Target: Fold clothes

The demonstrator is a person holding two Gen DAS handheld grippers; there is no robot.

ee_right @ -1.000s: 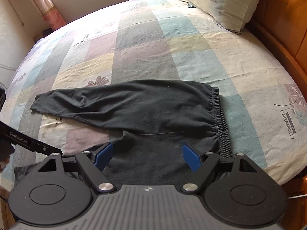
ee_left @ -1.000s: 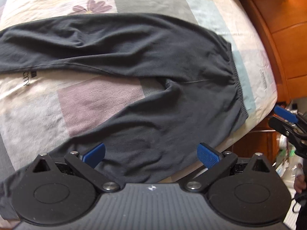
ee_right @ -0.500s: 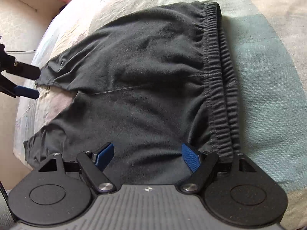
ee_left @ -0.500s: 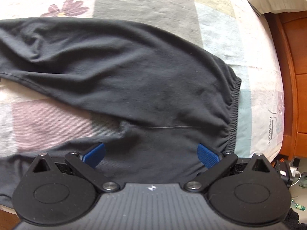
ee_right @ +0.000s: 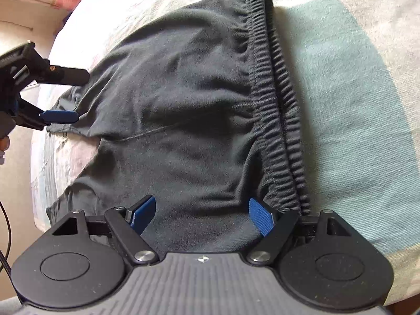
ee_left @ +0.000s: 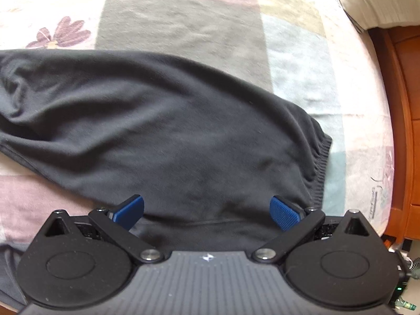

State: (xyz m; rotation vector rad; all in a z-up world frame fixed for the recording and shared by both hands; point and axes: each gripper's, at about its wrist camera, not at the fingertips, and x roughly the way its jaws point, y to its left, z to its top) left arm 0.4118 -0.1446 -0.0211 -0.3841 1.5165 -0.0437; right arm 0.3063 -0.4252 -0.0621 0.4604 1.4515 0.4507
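Dark trousers flat on patchwork bedspread, legs splayed. Right gripper wide, empty, over near waistband corner. Left gripper wide, empty — above seat. Bite both layers at corner (not one), lift evenly — carry near leg over far leg.

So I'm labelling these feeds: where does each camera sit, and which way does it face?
Left wrist: on the left claw, facing steeply down at the black trousers on the patchwork bedsheet; own open blue pads show.
Right wrist: on the right claw, facing the elastic waistband; a fingertip shows.
Shared: trousers, waistband, left claw.
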